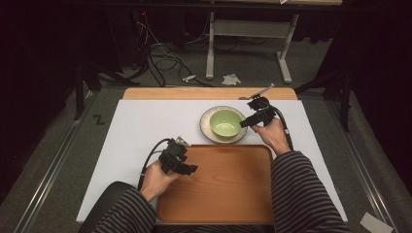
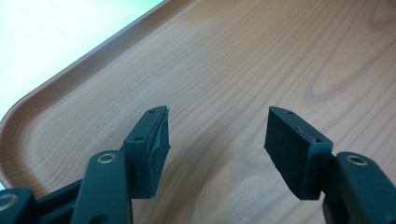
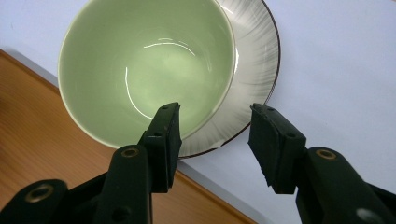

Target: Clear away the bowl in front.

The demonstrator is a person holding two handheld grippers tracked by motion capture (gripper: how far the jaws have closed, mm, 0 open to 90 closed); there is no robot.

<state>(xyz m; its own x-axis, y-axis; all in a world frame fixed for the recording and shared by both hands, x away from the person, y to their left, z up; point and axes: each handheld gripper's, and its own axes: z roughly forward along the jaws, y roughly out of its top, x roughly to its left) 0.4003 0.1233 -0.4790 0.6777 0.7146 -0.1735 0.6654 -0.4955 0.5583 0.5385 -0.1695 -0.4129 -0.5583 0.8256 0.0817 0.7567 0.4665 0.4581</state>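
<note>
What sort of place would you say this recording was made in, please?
Probably a lab recording station rather than a home: black curtains, loose cables on grey carpet, and a white-covered table with tray and bowl.

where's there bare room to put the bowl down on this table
The wooden tray is bare across its middle and right, bordered by the left gripper at its left edge. The white mat left of the plate is also free. It is crowded at the tray's far edge, where the green bowl sits on the plate beside the right gripper.

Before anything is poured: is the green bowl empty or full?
Empty. The green bowl shows its bare, glossy inside down to the bottom, and it stands upright on the plate.
</note>
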